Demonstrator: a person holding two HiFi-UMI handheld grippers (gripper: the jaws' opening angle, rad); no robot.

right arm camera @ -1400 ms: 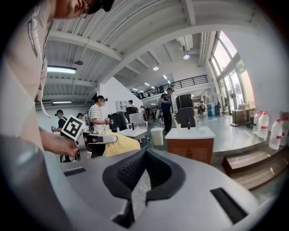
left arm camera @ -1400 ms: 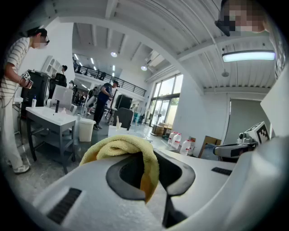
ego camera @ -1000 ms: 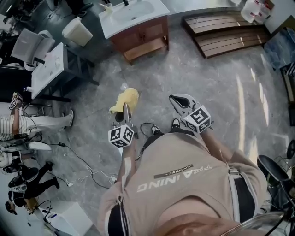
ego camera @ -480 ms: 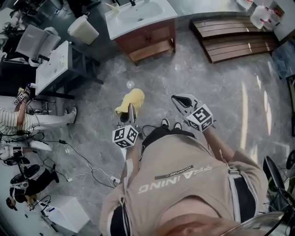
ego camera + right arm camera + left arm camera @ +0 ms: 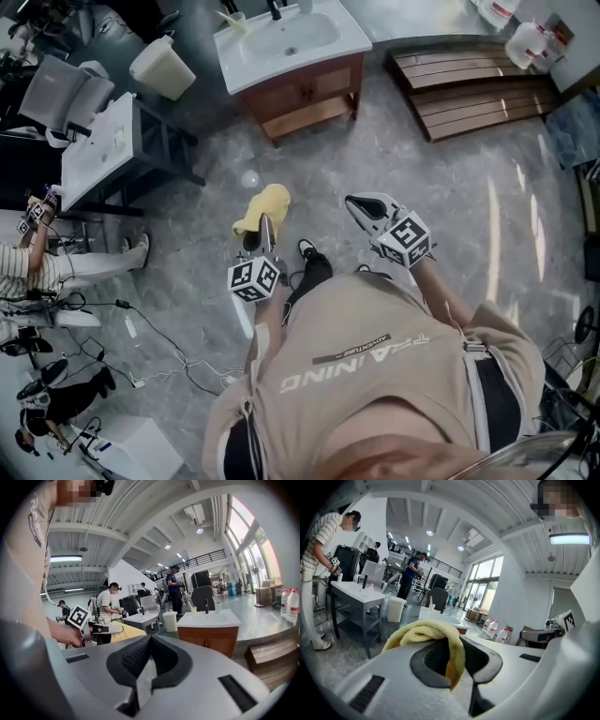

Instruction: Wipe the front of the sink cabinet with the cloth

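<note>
Left gripper (image 5: 266, 228): jaws clamped on cloth (image 5: 263, 207), held above floor (image 5: 441, 206), well apart from cabinet (image 5: 305, 94). Right gripper (image 5: 148, 660): jaws together, empty. Judged progress: cloth secured; approach and all wiping of cabinet front left.

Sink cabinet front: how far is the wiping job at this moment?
Done: the yellow terry cloth is clamped in the left gripper. In hand: the person stands on the grey floor, well apart from the brown wooden sink cabinet. Remaining: closing in and wiping its front; no cloth touches it yet. The right gripper is shut, empty.
</note>
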